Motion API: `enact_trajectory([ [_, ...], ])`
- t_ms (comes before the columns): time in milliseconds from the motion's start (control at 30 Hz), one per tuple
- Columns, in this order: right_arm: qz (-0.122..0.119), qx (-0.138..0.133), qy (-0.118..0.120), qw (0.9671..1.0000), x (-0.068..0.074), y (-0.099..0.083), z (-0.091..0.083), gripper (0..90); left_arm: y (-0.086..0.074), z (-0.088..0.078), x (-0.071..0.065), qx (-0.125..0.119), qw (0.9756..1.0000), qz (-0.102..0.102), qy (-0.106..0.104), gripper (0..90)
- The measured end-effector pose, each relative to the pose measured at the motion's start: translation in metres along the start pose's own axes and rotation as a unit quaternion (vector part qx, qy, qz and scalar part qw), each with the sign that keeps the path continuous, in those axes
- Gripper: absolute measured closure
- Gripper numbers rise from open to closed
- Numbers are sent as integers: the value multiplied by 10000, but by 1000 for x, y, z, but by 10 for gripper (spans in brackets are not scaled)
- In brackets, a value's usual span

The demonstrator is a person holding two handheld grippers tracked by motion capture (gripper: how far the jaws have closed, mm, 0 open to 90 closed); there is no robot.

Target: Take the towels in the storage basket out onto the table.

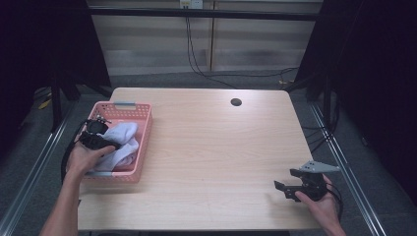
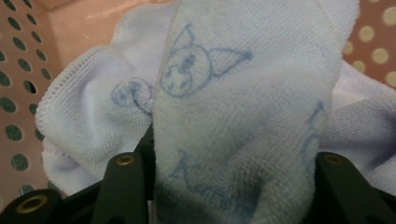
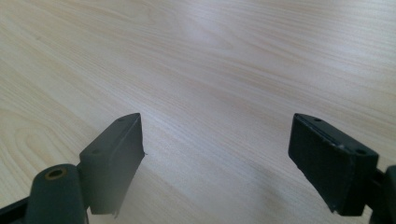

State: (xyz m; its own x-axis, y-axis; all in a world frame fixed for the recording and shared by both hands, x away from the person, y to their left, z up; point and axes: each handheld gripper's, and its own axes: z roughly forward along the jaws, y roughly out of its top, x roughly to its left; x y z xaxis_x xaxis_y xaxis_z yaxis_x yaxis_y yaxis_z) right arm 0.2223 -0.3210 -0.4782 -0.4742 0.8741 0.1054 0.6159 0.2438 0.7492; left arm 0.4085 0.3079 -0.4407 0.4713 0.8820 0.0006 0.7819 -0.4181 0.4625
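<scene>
Left gripper [image 1: 101, 132]: I have it in the pink basket [image 1: 142, 147] at the table's left edge; my hand covers most of its body from above.
Left fingers: a fold of the white towel [image 2: 243, 130] fills the gap between the jaws, touching both; the tips are buried in cloth, so I read it as gripped at about half width.
Towel: bunched inside the basket, pale blue cartoon print on it; its lower part is hidden behind my hand in the high view.
Right gripper [image 1: 287, 189]: over the bare wooden table [image 3: 233, 60] near the right front corner.
Right fingers: spread wide, nothing between them.
</scene>
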Motion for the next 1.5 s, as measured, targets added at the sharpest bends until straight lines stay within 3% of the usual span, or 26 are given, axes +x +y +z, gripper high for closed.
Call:
enact_trajectory([
  [133,-23,4,27,10000,1,0,1,180,-4,-9,8,-325,9984,-324,-324,505],
  [267,10,7,27,10000,0,0,1,180,-7,-17,13,-541,9963,-408,-531,507],
  [333,11,15,29,10000,0,0,1,180,-9,-23,15,-748,9933,-562,-681,507],
  [467,26,21,34,10000,1,0,1,180,-10,-30,20,-803,9919,-539,-818,507],
  [600,27,14,32,10000,0,0,0,180,-10,-41,20,-1044,9881,-581,-971,506],
  [700,24,12,37,10000,0,0,1,180,-8,-46,21,-1163,9861,-619,-1017,506],
  [733,19,9,51,10000,1,0,1,180,-7,-51,23,-1279,9835,-683,-1082,506],
  [833,24,12,44,10000,1,0,0,180,-6,-56,25,-1320,9828,-666,-1106,507],
  [867,29,3,50,10000,1,0,0,180,-5,-59,25,-1403,9809,-703,-1153,507],
  [900,47,1,38,10000,1,0,0,180,-4,-62,26,-1402,9810,-647,-1174,506],
  [1000,43,-15,42,10000,0,0,0,180,-1,-69,25,-1538,9782,-643,-1241,506],
  [1100,-28,-83,139,9999,2,0,-1,177,3,-74,24,-1591,9779,-564,-1234,506],
  [1167,-32,-95,187,9998,3,0,-2,177,6,-78,24,-1662,9761,-622,-1258,506],
  [1200,-37,-83,182,9998,3,0,-1,177,7,-81,25,-1671,9764,-569,-1245,506],
  [1500,44,-109,190,9997,1,1,-2,175,19,-102,25,-1915,9719,-556,-1247,507],
])
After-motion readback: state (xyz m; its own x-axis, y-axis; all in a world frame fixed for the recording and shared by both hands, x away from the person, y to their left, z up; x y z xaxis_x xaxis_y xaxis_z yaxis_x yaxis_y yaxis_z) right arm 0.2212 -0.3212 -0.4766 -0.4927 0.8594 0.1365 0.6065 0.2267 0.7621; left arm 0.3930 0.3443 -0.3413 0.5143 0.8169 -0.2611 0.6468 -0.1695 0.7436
